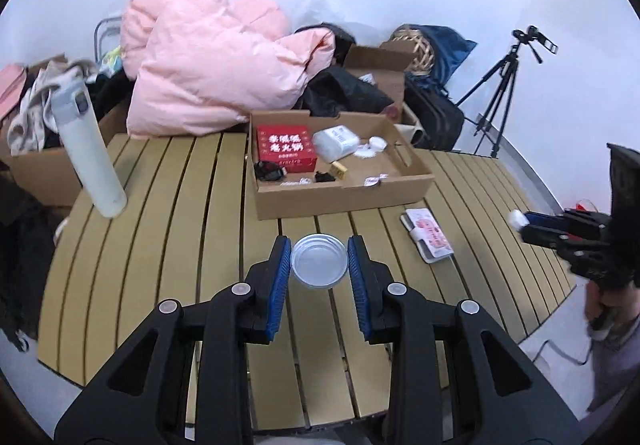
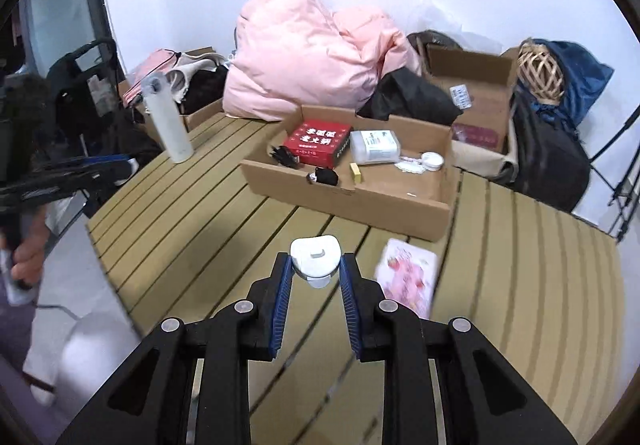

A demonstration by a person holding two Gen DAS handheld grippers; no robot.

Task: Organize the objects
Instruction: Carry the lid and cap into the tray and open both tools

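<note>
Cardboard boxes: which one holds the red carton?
The shallow open box on the slatted table, nearest the grippers. The red carton lies in its left half. The other boxes sit off the table behind, with clothes and bags.

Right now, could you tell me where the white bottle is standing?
The white bottle stands upright at the slatted table's far left in both views, left of the open cardboard box and in front of the pink bedding.

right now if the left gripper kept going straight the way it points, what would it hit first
Probably the slatted tan wooden table, short of the open cardboard box; depth is unclear. The left gripper is shut on a round silver tin, which would touch first.
</note>
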